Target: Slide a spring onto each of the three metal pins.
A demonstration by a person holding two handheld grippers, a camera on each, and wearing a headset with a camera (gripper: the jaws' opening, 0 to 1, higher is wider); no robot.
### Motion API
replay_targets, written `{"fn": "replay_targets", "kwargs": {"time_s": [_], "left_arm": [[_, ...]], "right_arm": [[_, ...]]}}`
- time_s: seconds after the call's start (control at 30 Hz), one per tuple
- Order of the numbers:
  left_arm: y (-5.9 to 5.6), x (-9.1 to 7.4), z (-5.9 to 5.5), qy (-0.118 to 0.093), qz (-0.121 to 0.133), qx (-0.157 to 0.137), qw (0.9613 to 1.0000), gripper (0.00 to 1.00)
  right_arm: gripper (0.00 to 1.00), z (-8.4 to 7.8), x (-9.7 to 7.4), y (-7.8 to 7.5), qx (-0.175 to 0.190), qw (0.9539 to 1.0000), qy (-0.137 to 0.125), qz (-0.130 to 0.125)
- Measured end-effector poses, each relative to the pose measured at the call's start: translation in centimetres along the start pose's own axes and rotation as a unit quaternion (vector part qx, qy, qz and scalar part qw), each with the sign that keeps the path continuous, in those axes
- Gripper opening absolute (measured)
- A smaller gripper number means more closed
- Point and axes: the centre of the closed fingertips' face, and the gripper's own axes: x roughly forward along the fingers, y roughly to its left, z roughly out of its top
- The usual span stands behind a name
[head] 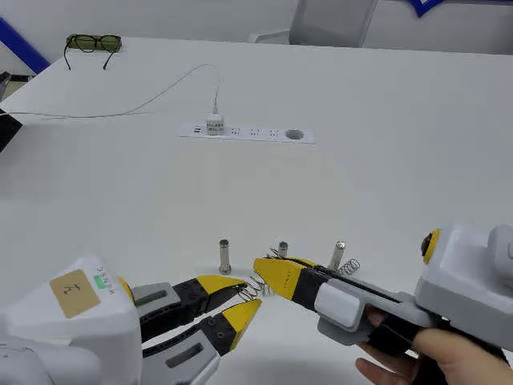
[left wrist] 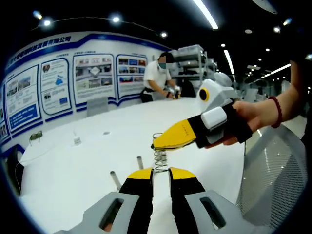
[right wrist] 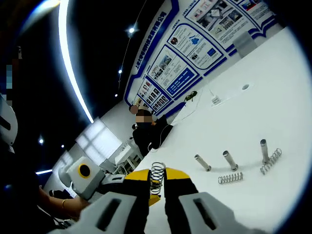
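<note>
White desk (head: 385, 160) is seen carrying three metal pins stood upright in a row: the middle pin (head: 282, 249), a left pin (head: 224, 256) to its left and a right pin (head: 338, 255) about as far to its right. All three pins are bare. One spring (left wrist: 159, 155) is held off the desk just in front of the middle pin, slightly to its left, and is pinched from both sides. The left tool (head: 247, 295) is closed on one end of it and the right tool (right wrist: 157, 178) is closed on the other end, with the yellow tips brought nearly together. A second spring (right wrist: 230, 178) is laid flat on the desk just in front of the middle pin. A third spring (right wrist: 271, 161) is laid to the right of the middle pin, close against the right pin's base. The right tool's handle is gripped by a hand (head: 449, 357), nearer than the middle pin and to its right. Well behind the middle pin a power strip (head: 244, 132) with a white plug and cable is set into the desk. Dark glasses (head: 94, 42) are placed far behind the middle pin, off to the left.
</note>
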Motion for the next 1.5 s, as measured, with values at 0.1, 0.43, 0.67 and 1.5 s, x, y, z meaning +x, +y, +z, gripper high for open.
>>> {"fn": "replay_targets", "kwargs": {"time_s": [0.1, 0.43, 0.67, 1.5], "left_arm": [[0.3, -0.1, -0.4, 0.006, 0.006, 0.001, 1.0, 0.15], [0.9, -0.6, -1.9, 0.027, 0.024, -0.008, 0.9993, 0.29], [1.1, -0.7, -2.4, 0.034, 0.031, -0.012, 0.9989, 0.39], [1.6, -0.5, -3.8, 0.049, 0.049, -0.037, 0.9969, 0.61]], "right_arm": [[0.11, 0.2, 0.1, -0.1, -0.009, 1.0, -0.001, -0.002], [0.11, 1.3, 1.3, -0.8, -0.068, 0.9976, 0.005, -0.014], [0.11, 2.3, 2.5, -2.1, -0.087, 0.9958, 0.0, -0.03], [0.11, 3.2, 8.1, -4.7, -0.234, 0.9691, 0.037, -0.07]]}}
